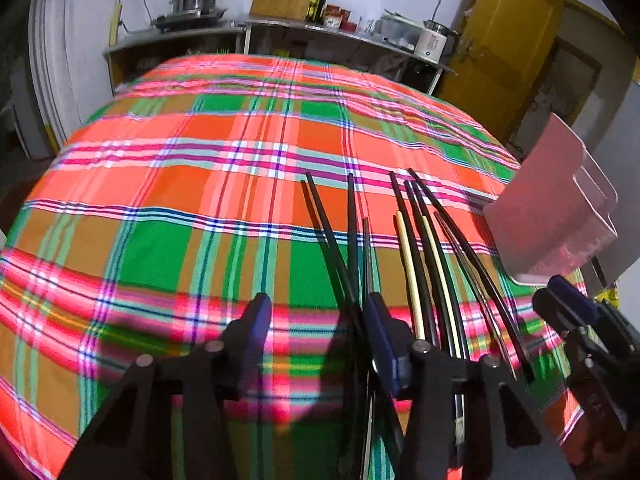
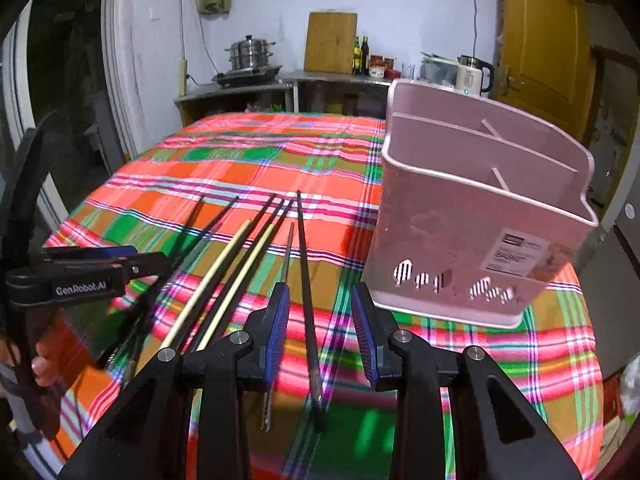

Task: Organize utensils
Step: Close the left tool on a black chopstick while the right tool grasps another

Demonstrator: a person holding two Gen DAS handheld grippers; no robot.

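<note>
Nothing is sorted yet: every chopstick (image 2: 256, 248) lies loose on the plaid-covered bench (image 1: 160, 184) beside the empty pink holder (image 2: 480, 216), with the left claw (image 1: 316, 320) and right claw (image 2: 320, 320) both apart, gripping nothing, low over them.

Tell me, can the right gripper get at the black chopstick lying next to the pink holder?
Probably yes. The right gripper stands open with the black chopstick already between its fingers, pads not touching it. The pink holder is beside it, apart, and nothing covers the chopstick.
</note>
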